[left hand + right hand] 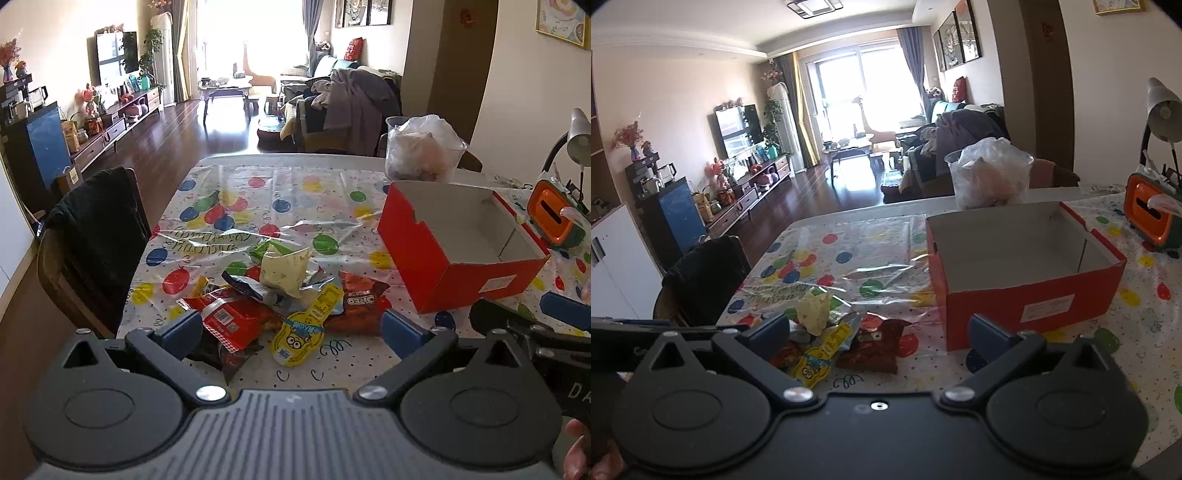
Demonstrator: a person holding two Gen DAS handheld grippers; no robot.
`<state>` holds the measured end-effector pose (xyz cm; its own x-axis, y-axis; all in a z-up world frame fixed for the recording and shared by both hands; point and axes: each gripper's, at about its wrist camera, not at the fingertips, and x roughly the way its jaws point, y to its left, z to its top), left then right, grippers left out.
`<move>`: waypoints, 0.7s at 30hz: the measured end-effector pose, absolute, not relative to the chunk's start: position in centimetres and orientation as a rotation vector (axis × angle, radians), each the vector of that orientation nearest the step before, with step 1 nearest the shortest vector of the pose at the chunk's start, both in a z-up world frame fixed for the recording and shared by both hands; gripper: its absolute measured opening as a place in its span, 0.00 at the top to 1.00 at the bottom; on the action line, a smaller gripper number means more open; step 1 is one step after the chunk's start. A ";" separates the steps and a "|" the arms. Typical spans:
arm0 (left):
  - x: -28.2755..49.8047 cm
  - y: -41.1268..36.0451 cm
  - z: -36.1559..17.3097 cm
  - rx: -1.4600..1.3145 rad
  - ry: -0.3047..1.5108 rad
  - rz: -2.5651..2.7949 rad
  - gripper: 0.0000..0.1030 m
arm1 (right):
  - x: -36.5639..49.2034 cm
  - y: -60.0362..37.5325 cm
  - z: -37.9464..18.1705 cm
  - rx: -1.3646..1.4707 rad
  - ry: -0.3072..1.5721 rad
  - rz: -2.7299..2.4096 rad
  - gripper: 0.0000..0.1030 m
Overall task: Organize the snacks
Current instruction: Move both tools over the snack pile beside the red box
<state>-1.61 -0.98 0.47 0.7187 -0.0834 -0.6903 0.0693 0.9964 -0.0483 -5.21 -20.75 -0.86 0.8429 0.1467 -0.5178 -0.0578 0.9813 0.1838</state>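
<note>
Both grippers, left point(291, 328) and right point(879, 334), were held released; overlapping snack packets point(280, 295) risked being dragged together toward the red box point(461, 251).

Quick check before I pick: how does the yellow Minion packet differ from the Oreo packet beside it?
The yellow Minion packet is bright yellow, long and narrow, with a cartoon face at its near end; the Oreo packet is dark red-brown, broader and more rectangular. The Minion packet lies nearer the left gripper, its far end overlapping the pile; the Oreo packet sits closer to the red box. Both lie flat on the tablecloth, ungripped, outside the box.
</note>
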 end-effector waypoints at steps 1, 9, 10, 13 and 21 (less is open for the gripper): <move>-1.6 -1.0 0.5 -0.020 0.763 -0.085 0.00 | -5.2 -20.7 -0.9 0.162 0.560 0.108 0.00; -1.4 -0.9 0.4 -0.038 0.784 -0.095 0.00 | -5.1 -20.7 -0.8 0.160 0.573 0.097 0.00; -1.4 -0.9 0.4 -0.037 0.783 -0.094 0.00 | -5.1 -20.7 -0.8 0.158 0.572 0.098 0.00; -1.3 -0.8 0.4 -0.036 0.779 -0.094 0.00 | -5.3 -20.5 -0.6 0.142 0.560 0.089 0.00; -1.2 -0.9 0.3 -0.033 0.774 -0.094 0.00 | -5.2 -20.5 -0.6 0.138 0.561 0.094 0.00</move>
<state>-1.22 -0.92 0.34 0.7110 -0.0965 -0.6965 0.0725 0.9953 -0.0639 -5.22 -20.47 -0.60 0.8428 0.1263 -0.5232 -0.0513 0.9865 0.1555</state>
